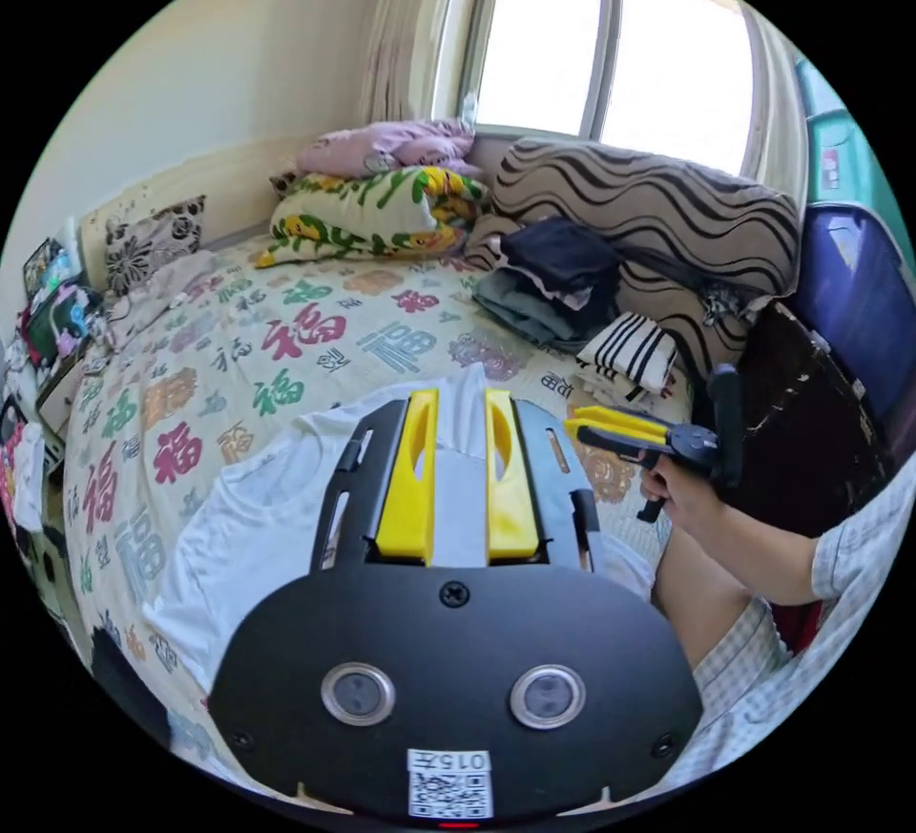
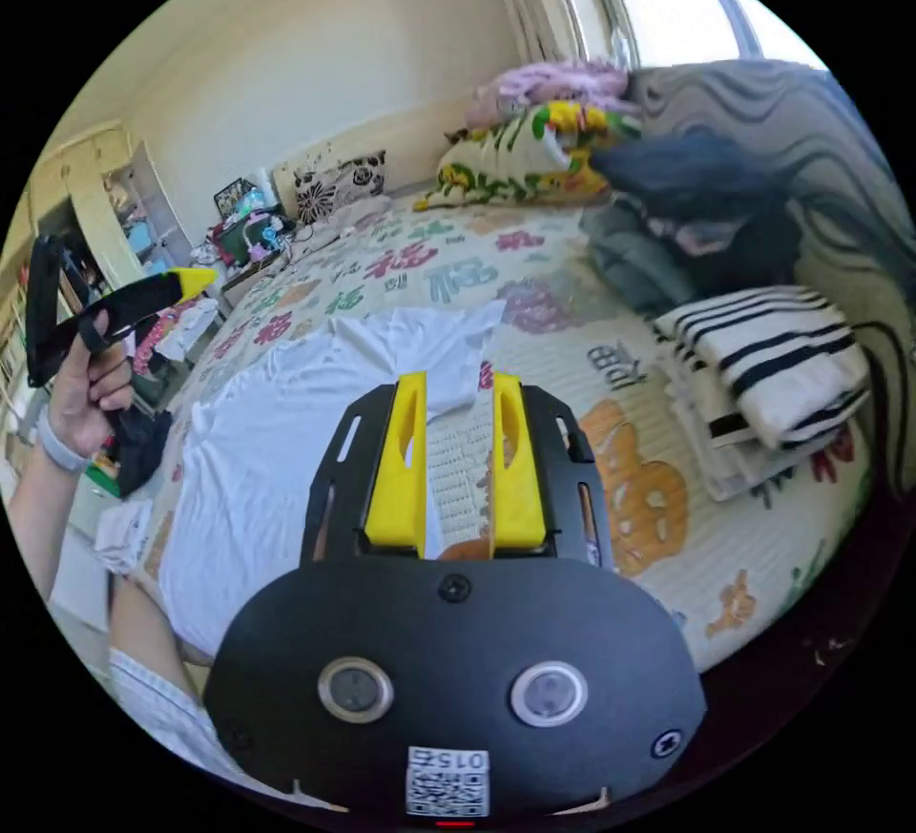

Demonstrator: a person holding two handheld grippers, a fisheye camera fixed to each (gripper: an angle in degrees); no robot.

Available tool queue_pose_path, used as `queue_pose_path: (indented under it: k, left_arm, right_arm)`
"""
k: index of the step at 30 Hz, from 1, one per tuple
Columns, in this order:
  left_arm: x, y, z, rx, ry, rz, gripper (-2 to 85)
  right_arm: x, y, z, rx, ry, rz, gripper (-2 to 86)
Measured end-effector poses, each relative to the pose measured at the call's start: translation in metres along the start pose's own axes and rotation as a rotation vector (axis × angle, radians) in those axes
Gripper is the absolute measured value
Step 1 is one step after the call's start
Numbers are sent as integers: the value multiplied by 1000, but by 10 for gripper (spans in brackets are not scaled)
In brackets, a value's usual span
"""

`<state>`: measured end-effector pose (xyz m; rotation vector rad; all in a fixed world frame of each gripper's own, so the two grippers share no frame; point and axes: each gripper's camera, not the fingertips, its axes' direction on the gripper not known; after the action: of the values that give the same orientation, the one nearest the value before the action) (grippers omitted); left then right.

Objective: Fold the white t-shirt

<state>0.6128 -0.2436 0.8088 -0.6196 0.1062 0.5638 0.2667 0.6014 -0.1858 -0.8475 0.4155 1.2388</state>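
The white t-shirt (image 1: 239,518) lies spread flat on the patterned bedsheet (image 1: 286,337), near the bed's front edge. My left gripper (image 1: 461,394) hovers above it, jaws open with nothing between them. In the left gripper view a hand holds my right gripper (image 1: 584,424) to the right of the shirt, over the sheet. The right gripper view has the t-shirt (image 2: 286,423) left of my right gripper (image 2: 458,382), which is open and empty above the sheet beside the shirt's edge. My left gripper (image 2: 196,280) is raised in a hand at the far left.
Folded striped clothes (image 2: 773,346) and a pile of dark garments (image 1: 553,275) sit at the bed's right side against a wavy-patterned cushion (image 1: 668,194). Folded quilts (image 1: 382,203) lie at the head by the window. Cluttered furniture (image 2: 239,232) stands beyond the bed's far side.
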Motion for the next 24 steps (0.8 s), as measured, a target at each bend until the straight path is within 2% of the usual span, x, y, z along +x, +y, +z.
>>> queue_pose_path:
  k: [2,5,8,11,15,18,22,24]
  left_arm:
    - [-2,-42,47,-76,26,14,65]
    - [-3,-98,124,-171,46,33,66]
    - [-5,-141,198,-293,57,18,85]
    - [-11,-171,254,-335,110,-28,103]
    - [-12,-194,319,-478,10,3,72]
    - [-17,-204,325,-400,19,19,20]
    - [-42,-209,307,-264,51,-39,4]
    - [-73,-202,278,-140,105,-127,1]
  right_arm:
    - [23,-24,38,-131,-135,77,95]
    - [49,-45,71,-219,-272,178,90]
    - [61,-63,87,-214,-273,201,78]
    - [62,-80,103,-243,-261,171,45]
    - [64,-93,115,-247,-239,198,7]
    - [70,-103,117,-233,-278,236,-3]
    - [67,-118,112,-205,-287,247,-7]
    - [60,-126,106,-184,-274,211,-8]
